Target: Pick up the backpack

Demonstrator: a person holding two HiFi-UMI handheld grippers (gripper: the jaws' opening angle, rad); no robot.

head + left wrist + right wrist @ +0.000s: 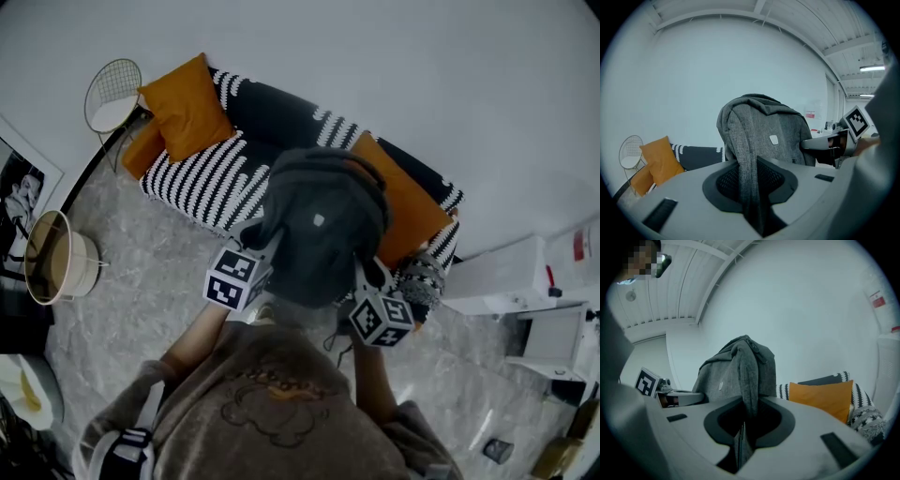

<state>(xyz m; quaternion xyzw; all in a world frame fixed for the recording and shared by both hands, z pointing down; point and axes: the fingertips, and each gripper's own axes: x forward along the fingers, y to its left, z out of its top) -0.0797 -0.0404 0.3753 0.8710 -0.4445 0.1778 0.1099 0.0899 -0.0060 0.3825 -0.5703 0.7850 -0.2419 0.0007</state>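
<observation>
A dark grey backpack (pixel 319 230) hangs in the air in front of the person, above the front edge of the striped sofa (pixel 211 183). My left gripper (pixel 265 246) is shut on one grey shoulder strap (pixel 749 178), which runs down between its jaws. On the other side my right gripper (pixel 361 272) is shut on the second strap (pixel 747 385). In the left gripper view the backpack (pixel 771 133) stands upright with a small light tag on it, and the right gripper (pixel 832 143) shows beside it. The backpack (pixel 736 371) fills the middle of the right gripper view.
Orange cushions (pixel 187 105) lie on the black-and-white sofa, one more (pixel 403 202) behind the backpack. A wire side table (pixel 112 94) stands at the sofa's left end, a round basket (pixel 58 258) on the marble floor. White boxes and shelves (pixel 534 291) are at the right.
</observation>
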